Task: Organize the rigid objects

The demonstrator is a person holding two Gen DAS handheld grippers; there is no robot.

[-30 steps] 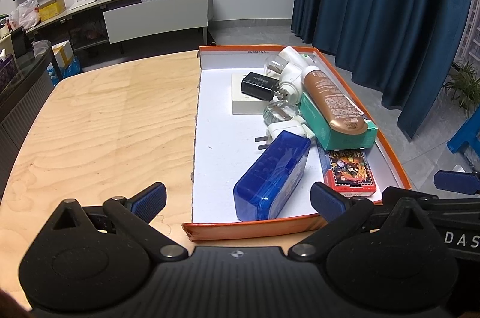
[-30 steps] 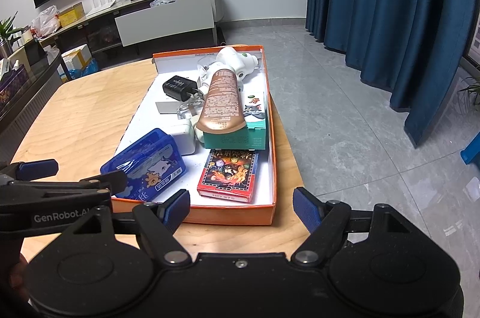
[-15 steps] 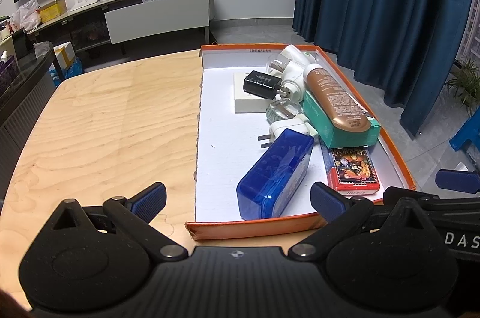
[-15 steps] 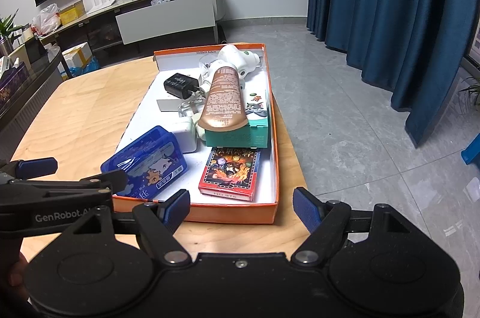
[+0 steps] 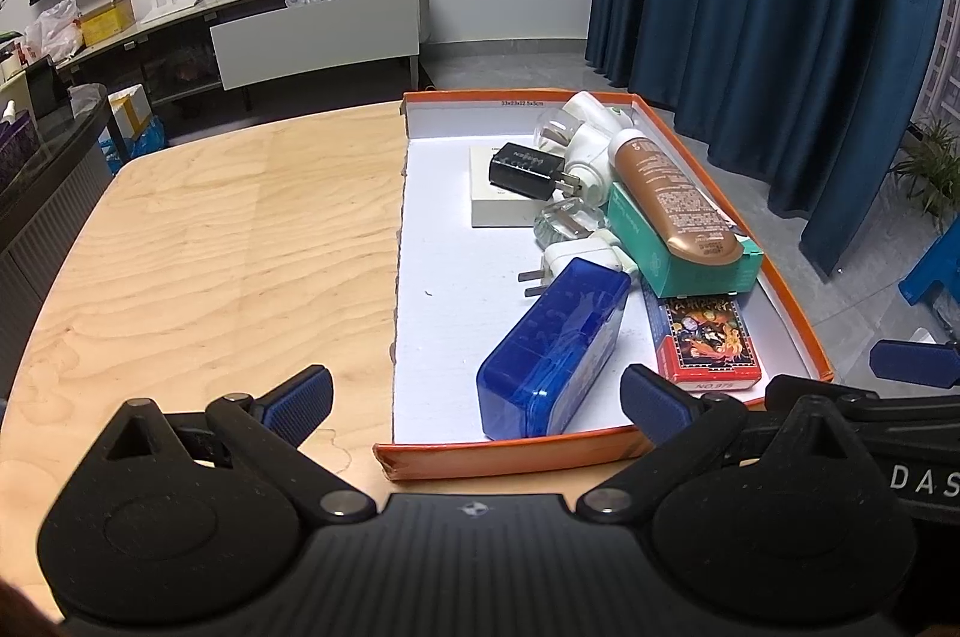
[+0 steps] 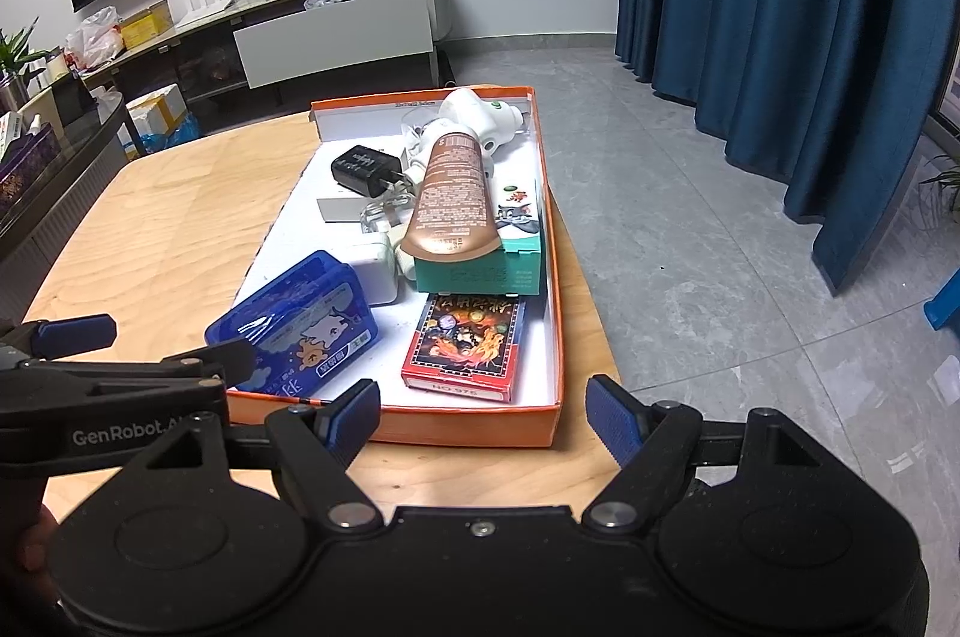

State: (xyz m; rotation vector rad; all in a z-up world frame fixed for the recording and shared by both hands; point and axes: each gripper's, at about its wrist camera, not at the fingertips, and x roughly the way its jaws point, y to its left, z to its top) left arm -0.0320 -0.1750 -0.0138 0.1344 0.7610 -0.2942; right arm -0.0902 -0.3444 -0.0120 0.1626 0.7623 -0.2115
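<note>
An orange tray [image 5: 504, 454] [image 6: 468, 431] with a white floor sits on the wooden table's right side. Inside lie a blue plastic case [image 5: 555, 346] [image 6: 294, 322], a red card deck [image 5: 705, 340] [image 6: 465, 343], a brown tube [image 5: 672, 196] [image 6: 453, 196] on a green box [image 5: 654, 253] [image 6: 480, 274], a black charger [image 5: 519, 166] [image 6: 363, 169], white plugs and a flat white box [image 5: 489, 211]. My left gripper [image 5: 477, 397] stands open just short of the tray's near wall. My right gripper [image 6: 483, 412] is open too, at the tray's near right corner. Nothing is between either pair of fingers.
Bare wood of the table [image 5: 210, 247] spreads left of the tray. The table's right edge drops to a grey tiled floor [image 6: 720, 217]. Blue curtains [image 6: 780, 6] hang at right. A low cabinet [image 5: 312, 30] with clutter and a plant stands at the back wall.
Both views have shifted very slightly, so the tray sits a touch lower and to the right in frame. Nothing in the tray has moved and both grippers stay open.
</note>
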